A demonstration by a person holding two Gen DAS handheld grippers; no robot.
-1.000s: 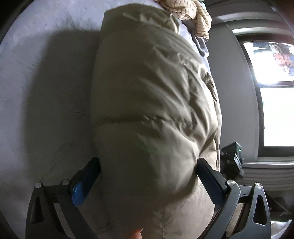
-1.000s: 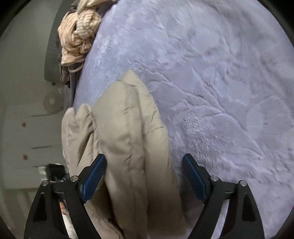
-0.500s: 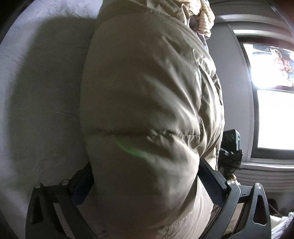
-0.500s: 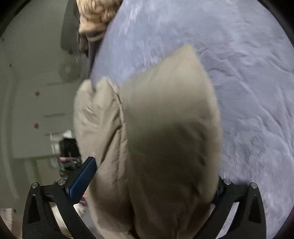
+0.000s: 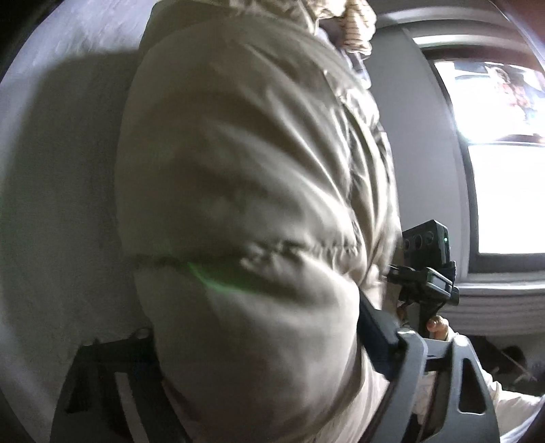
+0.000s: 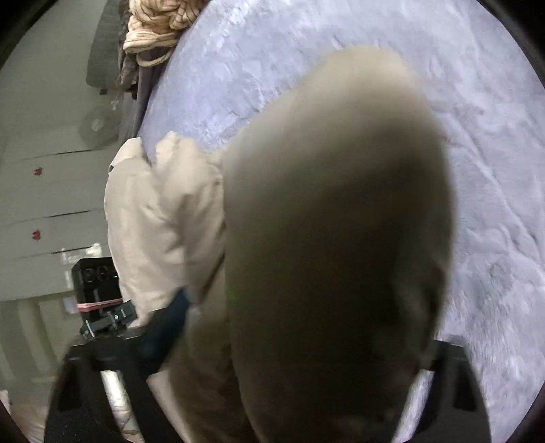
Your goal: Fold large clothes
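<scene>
Jacket [image 5: 245, 191] bulges lengthwise between both grippers' spread fingers [image 5: 378, 327].

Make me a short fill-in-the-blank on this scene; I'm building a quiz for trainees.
1. The puffy jacket is ____ in colour.
2. It bulges between the fingers of ____ tools.
3. The blanket beneath it is pale ____.
4. The striped cloth is bunched at the blanket's ____.

Missing words: beige; both; purple; edge
</scene>
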